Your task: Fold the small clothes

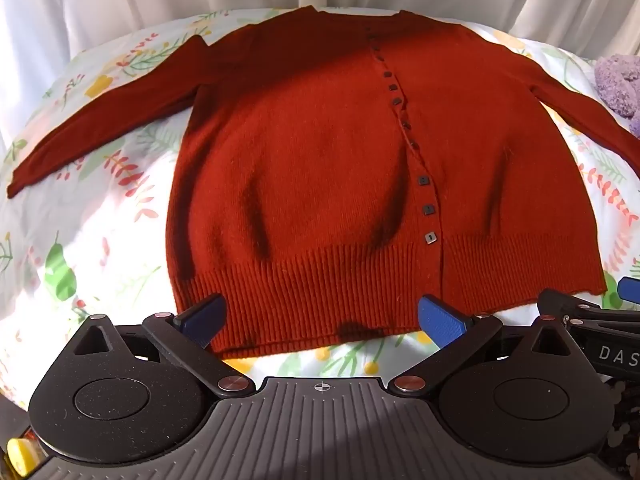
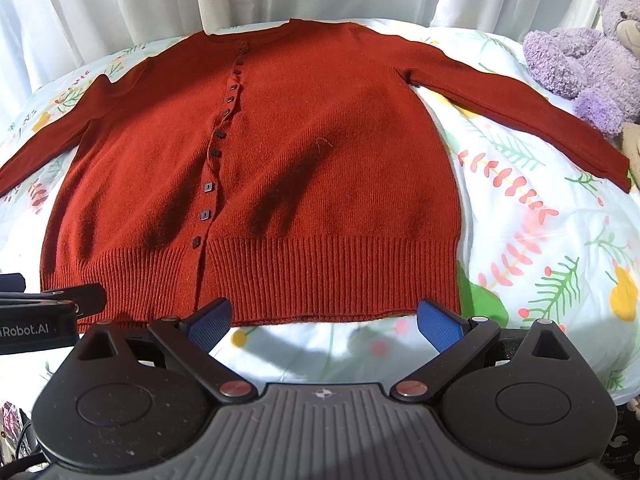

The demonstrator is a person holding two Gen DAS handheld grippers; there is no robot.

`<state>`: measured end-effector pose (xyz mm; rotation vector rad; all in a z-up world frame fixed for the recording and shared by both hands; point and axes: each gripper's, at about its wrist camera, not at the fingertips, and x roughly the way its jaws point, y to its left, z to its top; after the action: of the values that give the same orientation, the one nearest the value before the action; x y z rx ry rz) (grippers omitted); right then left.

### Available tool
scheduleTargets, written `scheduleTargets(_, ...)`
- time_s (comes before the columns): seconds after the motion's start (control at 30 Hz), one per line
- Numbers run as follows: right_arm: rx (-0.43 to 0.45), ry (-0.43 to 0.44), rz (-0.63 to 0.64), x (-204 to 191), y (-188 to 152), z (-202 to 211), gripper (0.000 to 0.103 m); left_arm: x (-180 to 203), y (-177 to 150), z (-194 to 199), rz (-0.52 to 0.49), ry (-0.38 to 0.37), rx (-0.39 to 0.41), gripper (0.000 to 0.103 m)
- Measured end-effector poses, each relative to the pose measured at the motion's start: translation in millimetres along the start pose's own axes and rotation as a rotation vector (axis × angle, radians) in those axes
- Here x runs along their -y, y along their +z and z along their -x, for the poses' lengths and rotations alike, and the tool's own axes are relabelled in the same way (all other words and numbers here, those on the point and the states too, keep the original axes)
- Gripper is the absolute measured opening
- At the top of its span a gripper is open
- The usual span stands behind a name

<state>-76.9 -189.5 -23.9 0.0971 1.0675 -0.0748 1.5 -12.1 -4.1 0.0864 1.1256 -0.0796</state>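
Cardigan [image 1: 320, 168] lies flat, front up, buttoned, on the bed [image 1: 100, 240] with the floral sheet. Left to right: left sleeve [image 1: 100, 120] spread out, body, row of dark buttons [image 1: 424, 208], right sleeve [image 2: 520, 120] reaching toward the purple teddy bear [image 2: 588, 60]. Our left gripper [image 1: 320, 320] is released, over the ribbed hem [image 1: 320, 300]; right gripper [image 2: 324, 320] also released, just short of the hem. Rust-red knit, a few soft ripples. We judge it light, floppy, stretchy; pinch the sleeve cuffs or hem corners, not mid-panel.
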Motion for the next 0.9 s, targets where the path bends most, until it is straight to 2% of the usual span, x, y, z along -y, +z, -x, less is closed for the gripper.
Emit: scheduleTargets(0.9, 0.016, 0.035, 0.000, 4.8, -2.4, 1.0, 0.099, -2.1, 0.0, -3.2, 0.016, -0.019, -0.019, 0.103)
